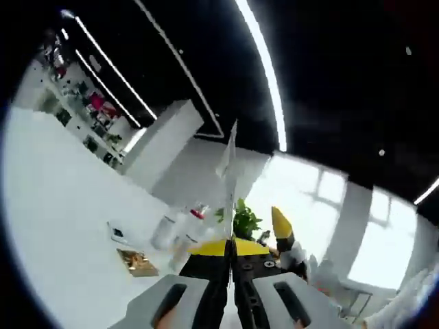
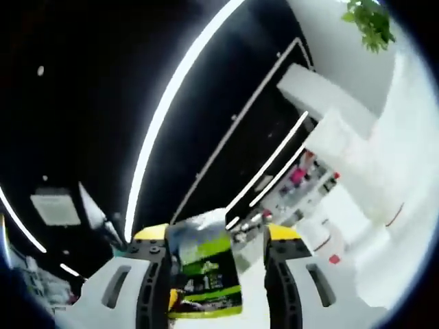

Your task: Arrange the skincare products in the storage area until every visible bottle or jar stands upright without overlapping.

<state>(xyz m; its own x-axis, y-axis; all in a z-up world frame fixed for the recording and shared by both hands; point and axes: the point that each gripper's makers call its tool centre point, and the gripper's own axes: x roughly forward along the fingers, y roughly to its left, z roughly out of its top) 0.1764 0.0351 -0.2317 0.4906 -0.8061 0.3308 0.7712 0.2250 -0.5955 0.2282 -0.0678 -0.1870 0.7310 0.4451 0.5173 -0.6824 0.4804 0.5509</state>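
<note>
- A shop or showroom interior: long white LED strip lights [image 1: 264, 68] run across a black ceiling [image 2: 89, 82].
- White wall shelving [image 1: 86, 113] stocked with small colourful goods stands along one side.
- White block-shaped display counters [image 2: 329, 96] and a leafy green potted plant [image 1: 243, 221] sit in the room.
- Large bright windows [image 1: 374, 240] light the far side.

A green-labelled packet [image 2: 203, 274] sits upright between the fingers [image 2: 152, 288].
</note>
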